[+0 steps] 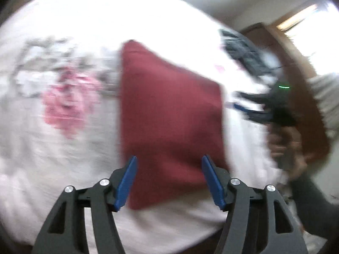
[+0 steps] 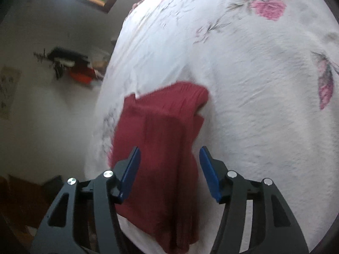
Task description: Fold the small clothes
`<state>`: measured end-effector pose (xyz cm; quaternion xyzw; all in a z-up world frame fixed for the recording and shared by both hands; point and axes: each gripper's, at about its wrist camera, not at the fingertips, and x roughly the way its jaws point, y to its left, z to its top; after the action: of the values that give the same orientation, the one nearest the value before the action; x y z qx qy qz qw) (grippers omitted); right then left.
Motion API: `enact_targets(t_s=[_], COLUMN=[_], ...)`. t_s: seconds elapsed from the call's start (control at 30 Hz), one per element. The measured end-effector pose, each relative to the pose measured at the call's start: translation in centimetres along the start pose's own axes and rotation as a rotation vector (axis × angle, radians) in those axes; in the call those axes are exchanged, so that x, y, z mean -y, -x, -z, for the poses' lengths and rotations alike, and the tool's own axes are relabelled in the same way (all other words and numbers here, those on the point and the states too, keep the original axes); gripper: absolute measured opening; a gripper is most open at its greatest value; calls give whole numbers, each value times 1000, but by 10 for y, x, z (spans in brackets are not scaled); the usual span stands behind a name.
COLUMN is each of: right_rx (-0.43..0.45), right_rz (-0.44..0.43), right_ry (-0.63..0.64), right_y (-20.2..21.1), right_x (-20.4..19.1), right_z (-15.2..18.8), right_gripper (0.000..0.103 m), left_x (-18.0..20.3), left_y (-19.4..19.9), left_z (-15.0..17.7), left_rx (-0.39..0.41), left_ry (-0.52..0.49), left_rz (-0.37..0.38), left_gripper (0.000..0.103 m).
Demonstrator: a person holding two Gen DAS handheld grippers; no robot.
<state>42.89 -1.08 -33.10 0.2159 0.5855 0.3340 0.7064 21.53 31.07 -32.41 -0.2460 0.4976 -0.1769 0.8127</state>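
A dark red garment lies folded flat on the white flowered bedsheet. My left gripper hovers open over its near edge, blue pads wide apart, nothing between them. In the right wrist view the same red garment lies in layered folds near the bed's edge. My right gripper is open above it and holds nothing. The right gripper also shows, blurred, at the right of the left wrist view, with a hand on it.
The bedsheet carries pink rose prints. A dark striped cloth lies at the bed's far right. A brown wooden headboard stands beyond. Past the bed's left edge are a white wall and a shelf with red items.
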Motion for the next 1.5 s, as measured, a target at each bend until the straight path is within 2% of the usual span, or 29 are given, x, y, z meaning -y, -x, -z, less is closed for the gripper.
enact_targets(t_s=[0.03,0.1,0.2,0.23,0.33,0.4,0.5,0.57,0.63,0.7,0.73,0.77,0.8,0.87,0.9,0.97,1.03,1.1,1.13,1.17,1.23,1.27,1.3,1.37,1.43,1.47,1.5], right_rx=[-14,-20,49,55,4,11,121,135,85,27,6,-10,-19,-18,3,14,-19,-84,-122,-136,-127,-114,-97,-70,-97,-124,-154], right_rz=[2,29,64,106,163,131,135,98,83,105,160,208,219,188,172,142,112,134,201,247,258,254,249,211,199,219,253], right_ry=[5,13,75,91,56,49,75,101,150,181,182,180,161,122,157,209,262,296,312,319,291,291,310,342,380,399,410], right_y=[-11,-26,-28,-34,-62,-56,-19,-12,-26,-50,-66,-76,-80,-75,-63,-47,-41,-56,-71,-81,-79,-72,-63,-41,-38,-45,-54], right_x=[-2,-5,-18,-18,1,1,-9,-22,-34,-38,-32,-23,-14,-9,-21,-38,-53,-55,-48,-40,-38,-44,-54,-72,-82,-83,-78], right_z=[2,3,-3,-6,-6,-7,-5,-3,-6,-10,-15,-19,-20,-21,-16,-3,18,34,38,41,37,37,38,51,71,77,83], right_gripper=[52,11,10,10,11,17,18,18,18,16,12,0,0,0,7,8,8,8,5,0,0,1,7,7,7,8,4], left_x=[7,9,-3,-7,-2,9,11,5,-4,-11,-21,-26,-34,-35,-29,-16,-15,-16,-25,-30,-38,-32,-26,-15,-8,-10,-17], left_y=[-6,-26,-62,-69,-79,-65,-28,-16,-21,-47,-59,-76,-93,-98,-91,-63,-43,-51,-62,-73,-81,-73,-64,-41,-27,-26,-32], left_z=[3,9,20,23,21,13,-16,-44,-76,-98,-102,-107,-108,-111,-112,-110,-101,-86,-85,-84,-82,-84,-84,-76,-60,-51,-41], left_rx=[-21,-75,-164,-180,-222,-245,-163,-97,-54,-77,-96,-122,-161,-178,-169,-109,-81,-114,-140,-157,-156,-142,-125,-97,-90,-108,-142], left_ry=[-16,-24,34,44,71,61,26,30,33,30,29,24,33,48,40,21,-1,-3,-2,11,56,55,44,9,-12,-3,6], left_rz=[25,15,22,25,27,56,113,124,133,113,79,29,2,0,-1,56,91,71,34,2,-1,-10,-6,40,49,45,16], left_gripper=[64,62,62,62,61,61,63,63,63,63,62,56,53,53,53,56,58,58,57,54,54,54,54,57,58,58,58])
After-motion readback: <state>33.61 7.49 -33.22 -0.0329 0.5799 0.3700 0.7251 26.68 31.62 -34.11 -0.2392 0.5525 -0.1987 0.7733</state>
